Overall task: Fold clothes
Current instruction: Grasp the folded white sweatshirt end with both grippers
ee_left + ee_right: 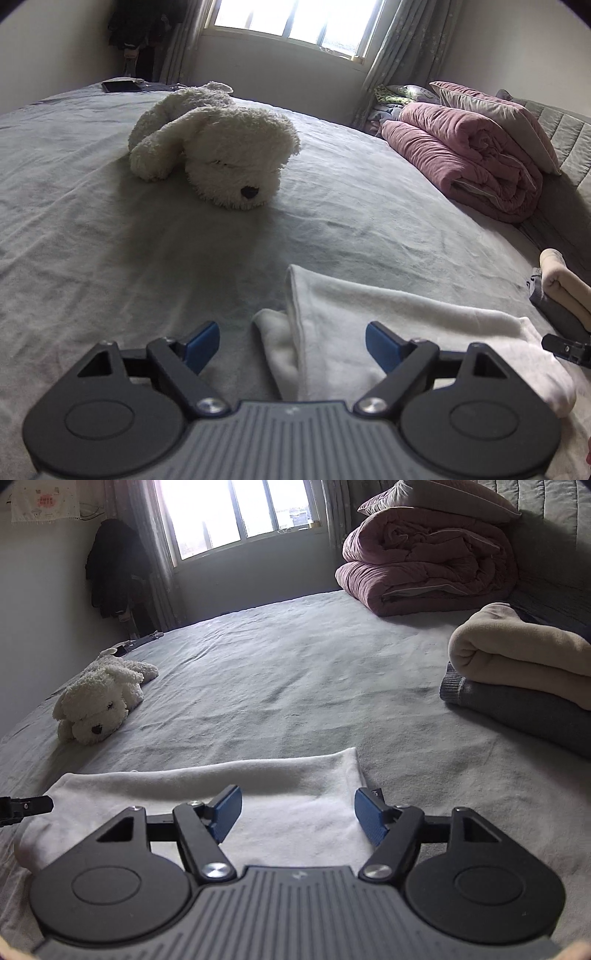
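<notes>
A white garment (388,325) lies folded flat on the grey bedsheet, close in front of both grippers. My left gripper (292,345) is open over its left end, blue pads spread apart and touching no cloth that I can see. In the right wrist view the same white garment (280,794) stretches across the foreground, and my right gripper (298,818) is open above its right end, nothing pinched between the pads. The tip of the right gripper (567,349) pokes in at the right edge of the left view, and the left gripper's tip (26,806) shows at the left edge of the right view.
A white plush dog (218,142) lies on the grey sheet (92,221) beyond the garment. A stack of folded clothes, cream over grey (524,672), sits to the right. A rolled pink quilt (469,158) with a pillow rests by the headboard. A window and curtains stand behind.
</notes>
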A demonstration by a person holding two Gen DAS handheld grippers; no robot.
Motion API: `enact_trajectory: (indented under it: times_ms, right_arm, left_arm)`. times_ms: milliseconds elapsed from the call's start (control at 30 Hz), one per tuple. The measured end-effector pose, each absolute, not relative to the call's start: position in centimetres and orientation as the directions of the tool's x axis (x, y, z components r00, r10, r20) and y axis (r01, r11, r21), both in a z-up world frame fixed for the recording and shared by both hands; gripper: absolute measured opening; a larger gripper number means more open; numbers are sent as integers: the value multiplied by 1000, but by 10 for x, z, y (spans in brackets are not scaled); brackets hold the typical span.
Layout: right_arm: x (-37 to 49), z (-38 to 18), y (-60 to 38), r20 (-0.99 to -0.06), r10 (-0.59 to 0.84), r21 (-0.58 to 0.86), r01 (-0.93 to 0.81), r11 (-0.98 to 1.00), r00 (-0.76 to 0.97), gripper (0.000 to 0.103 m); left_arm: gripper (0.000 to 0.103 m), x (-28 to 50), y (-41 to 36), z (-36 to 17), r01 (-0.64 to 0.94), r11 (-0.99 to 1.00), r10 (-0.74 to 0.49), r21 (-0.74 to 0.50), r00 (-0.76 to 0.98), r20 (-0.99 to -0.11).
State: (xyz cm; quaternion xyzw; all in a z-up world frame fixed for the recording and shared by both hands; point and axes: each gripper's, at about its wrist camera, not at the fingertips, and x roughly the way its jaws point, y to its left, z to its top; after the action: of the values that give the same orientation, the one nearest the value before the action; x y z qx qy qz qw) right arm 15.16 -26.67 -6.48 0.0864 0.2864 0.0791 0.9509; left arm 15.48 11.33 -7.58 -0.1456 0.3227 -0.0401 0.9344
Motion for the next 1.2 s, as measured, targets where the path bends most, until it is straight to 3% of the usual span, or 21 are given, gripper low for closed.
enact_trajectory:
  times_ms: [133,367,567,600,633,667,700,1000,1067,1200]
  right_arm:
    - [135,-56,-274,-544,209,242,-86,967,813,71]
    - [103,-51,-281,-548,255,325,-79,943,796,71]
    - [96,-55,-266,-537,283,355,-91,930,794,71]
    - [95,-55,-262,-530,285,356,-95,930,798,68]
    - [95,-55,-259,-521,285,351,-102,931,805,56]
    - [94,-54,-255,-509,283,342,-111,933,813,44]
    - [95,-54,-250,-501,281,328,-120,937,819,41]
    - [114,-58,-196,-474,356,274,-249,929,805,32]
    - [121,-57,-185,-462,370,278,-265,924,806,25]
    - [137,-68,-170,-482,392,322,-257,911,784,15]
  left_arm:
    - [87,139,130,-65,-57,921,-208,-385,763,-612]
    - [85,112,152,-82,-125,759,-414,-640,666,-621]
    - [77,101,150,-111,-222,548,-551,-806,630,-548]
    - [77,100,146,-114,-229,523,-554,-821,641,-532]
    - [76,100,142,-118,-235,498,-556,-834,652,-516]
    - [76,99,139,-121,-246,475,-543,-845,674,-501]
    - [76,99,136,-125,-261,457,-518,-850,699,-493]
    - [74,93,89,-127,-388,385,-186,-837,856,-482]
    - [73,93,79,-123,-412,390,-123,-823,863,-490]
    - [59,89,71,-121,-453,402,-44,-796,858,-511]
